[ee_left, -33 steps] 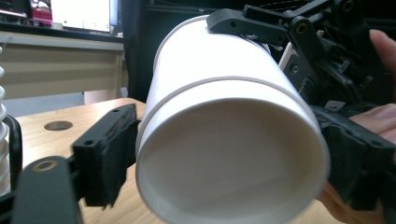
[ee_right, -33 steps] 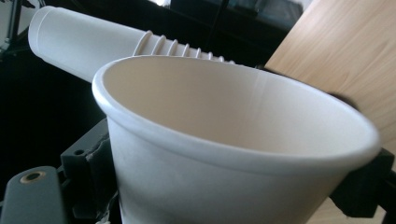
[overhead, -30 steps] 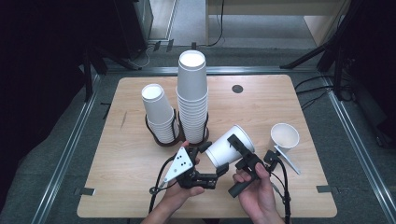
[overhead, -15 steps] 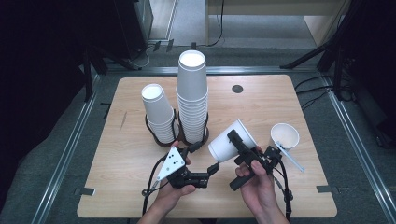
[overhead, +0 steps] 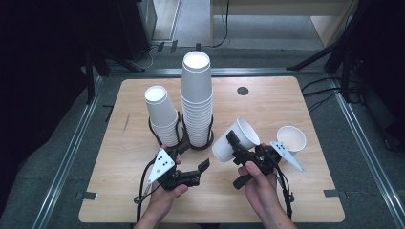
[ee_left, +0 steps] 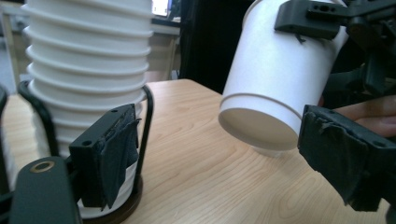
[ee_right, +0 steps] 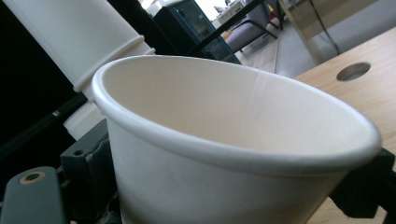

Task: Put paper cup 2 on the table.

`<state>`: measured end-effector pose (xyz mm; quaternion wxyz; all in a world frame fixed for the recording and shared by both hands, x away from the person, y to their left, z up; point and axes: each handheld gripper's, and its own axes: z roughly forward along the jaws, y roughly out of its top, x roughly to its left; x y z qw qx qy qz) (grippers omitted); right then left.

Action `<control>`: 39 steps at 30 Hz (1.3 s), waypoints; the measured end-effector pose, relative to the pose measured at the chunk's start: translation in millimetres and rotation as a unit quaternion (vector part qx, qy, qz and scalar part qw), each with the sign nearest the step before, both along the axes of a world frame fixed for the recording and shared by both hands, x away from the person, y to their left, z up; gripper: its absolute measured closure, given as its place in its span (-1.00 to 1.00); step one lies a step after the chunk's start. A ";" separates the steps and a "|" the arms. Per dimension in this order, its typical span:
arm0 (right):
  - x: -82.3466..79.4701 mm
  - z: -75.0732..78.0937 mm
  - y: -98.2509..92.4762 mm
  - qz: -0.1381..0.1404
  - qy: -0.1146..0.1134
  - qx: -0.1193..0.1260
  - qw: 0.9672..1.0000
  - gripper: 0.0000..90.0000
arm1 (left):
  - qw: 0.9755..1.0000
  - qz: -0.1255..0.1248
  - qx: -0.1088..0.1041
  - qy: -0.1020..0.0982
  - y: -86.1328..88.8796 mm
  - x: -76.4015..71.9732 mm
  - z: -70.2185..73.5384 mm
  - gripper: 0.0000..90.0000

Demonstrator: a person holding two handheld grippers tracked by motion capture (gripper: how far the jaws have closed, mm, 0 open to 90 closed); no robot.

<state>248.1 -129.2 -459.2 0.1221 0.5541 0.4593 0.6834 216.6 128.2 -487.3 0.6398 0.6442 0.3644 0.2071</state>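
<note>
Setting: a pale wooden table (overhead: pixel 143 210) on a grey floor, dark surroundings to either side, with a round black hole (overhead: pixel 243 90) in the board near the far edge.

Item 1: tall stack of white paper cups (overhead: pixel 197 98), upside down, seated in a black wire holder with a dark round base, near the middle of the table. In the left gripper view the same stack (ee_left: pixel 88 60) rises just behind the left jaw.

Item 2: shorter stack of white cups (overhead: pixel 162 114), also upside down in a wire holder, just left of the tall stack and leaning slightly.

Item 3: single white cup (overhead: pixel 291 138), lying tilted with its mouth toward the camera, at the right side of the table, apart from the stacks.

Item 4: white paper cup (overhead: pixel 236 139), held off the table between the tall stack and the single cup, tipped with its base down to the left and its rim up to the right. The right gripper (overhead: pixel 239 148) clamps its wall, one jaw on either side; the right gripper view looks across the cup's open mouth (ee_right: pixel 243 140).

Item 5: left gripper (overhead: pixel 198 172), low over the near table, jaws parted with nothing between them and having just been closing a little. Its view shows the held cup (ee_left: pixel 275 88) ahead and apart from its jaws.
</note>
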 end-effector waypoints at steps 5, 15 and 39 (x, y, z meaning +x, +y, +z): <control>2.0 -3.0 5.6 -0.011 -0.019 -0.052 0.998 -0.74 | 1.000 0.007 0.002 0.019 7.4 3.2 -2.0 -0.80; 2.5 -10.6 13.0 -0.022 -0.060 -0.160 0.985 -0.74 | 0.999 0.003 0.005 0.040 12.4 7.2 -4.4 -0.87; 23.6 -65.8 12.2 -0.056 -0.134 -0.368 0.919 -0.74 | 0.998 -0.006 -0.005 0.065 19.1 12.4 -5.6 -0.97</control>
